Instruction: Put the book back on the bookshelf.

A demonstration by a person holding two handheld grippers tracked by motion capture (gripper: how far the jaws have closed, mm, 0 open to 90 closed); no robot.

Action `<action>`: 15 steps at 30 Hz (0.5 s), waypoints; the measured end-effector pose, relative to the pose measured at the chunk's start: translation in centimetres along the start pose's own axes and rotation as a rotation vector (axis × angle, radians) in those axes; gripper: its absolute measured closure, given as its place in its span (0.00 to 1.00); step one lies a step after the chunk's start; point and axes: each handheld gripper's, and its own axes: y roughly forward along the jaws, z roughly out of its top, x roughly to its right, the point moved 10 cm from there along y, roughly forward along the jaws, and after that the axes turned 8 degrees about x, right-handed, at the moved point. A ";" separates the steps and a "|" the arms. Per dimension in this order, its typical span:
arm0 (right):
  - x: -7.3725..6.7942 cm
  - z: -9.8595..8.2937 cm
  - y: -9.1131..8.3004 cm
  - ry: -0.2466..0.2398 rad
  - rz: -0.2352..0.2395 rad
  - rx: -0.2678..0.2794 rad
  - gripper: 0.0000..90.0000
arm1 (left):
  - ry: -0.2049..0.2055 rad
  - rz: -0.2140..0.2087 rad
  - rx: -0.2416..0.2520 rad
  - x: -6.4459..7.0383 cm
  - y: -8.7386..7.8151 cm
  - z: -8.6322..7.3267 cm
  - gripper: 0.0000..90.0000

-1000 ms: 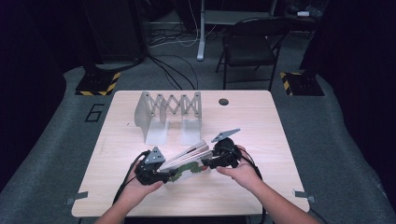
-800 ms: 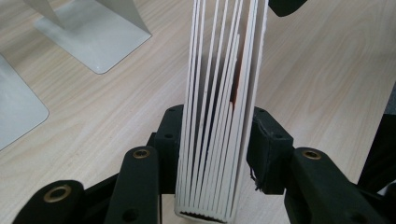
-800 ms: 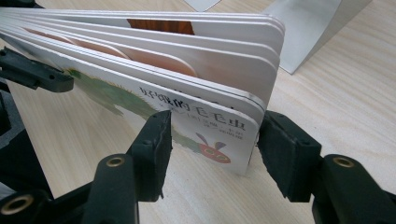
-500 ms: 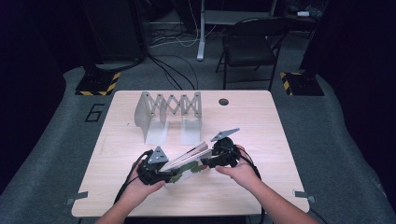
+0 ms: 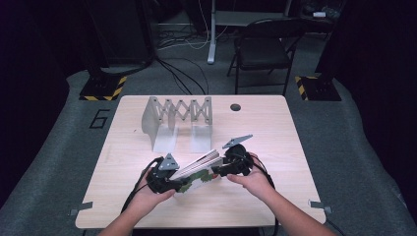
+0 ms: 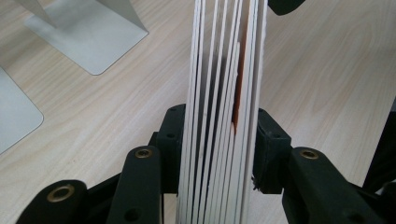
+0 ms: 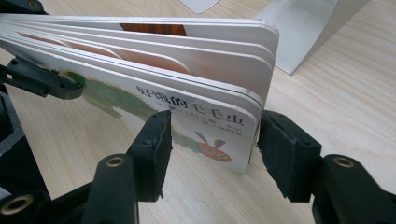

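Observation:
A board book (image 5: 199, 167) with a green caterpillar on its white cover (image 7: 187, 107) is held low over the table's near edge, between both grippers. My left gripper (image 5: 181, 184) is shut on one end of it. In the left gripper view the pads (image 6: 170, 144) press both sides of the fanned thick pages (image 6: 219, 93). My right gripper (image 5: 220, 170) is shut on the other end. There one jaw lies on the cover and the other against the back at the rounded corner (image 7: 212, 140).
A grey metal accordion book rack (image 5: 177, 115) with two flat foot plates stands at the back middle of the wooden table (image 5: 285, 142). A dark grommet (image 5: 235, 107) sits behind it to the right. A folding chair (image 5: 260, 49) and cables lie beyond the table.
Almost nothing differs; the left gripper has edged slightly to the right with the book, which stays held by both grippers.

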 end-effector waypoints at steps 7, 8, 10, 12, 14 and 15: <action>0.0 -0.1 -0.1 0.005 -0.012 0.007 0.50 | 0.015 0.001 -0.024 0.0 0.1 -0.1 0.70; 0.0 -0.1 -0.1 0.001 -0.013 0.008 0.50 | 0.019 0.004 -0.026 0.0 0.1 -0.1 0.70; 0.0 -0.1 -0.2 0.006 -0.015 0.006 0.50 | 0.027 -0.008 -0.046 0.1 0.0 -0.1 0.70; 0.0 -0.1 -0.2 0.003 -0.017 0.006 0.50 | 0.028 0.001 -0.041 0.1 0.2 -0.1 0.71; 0.0 -0.1 -0.2 0.009 -0.018 0.005 0.50 | 0.026 -0.010 -0.044 0.2 0.1 -0.1 0.72; 0.2 -0.2 -0.2 -0.004 -0.019 0.004 0.50 | 0.025 -0.003 -0.036 0.1 0.2 -0.1 0.73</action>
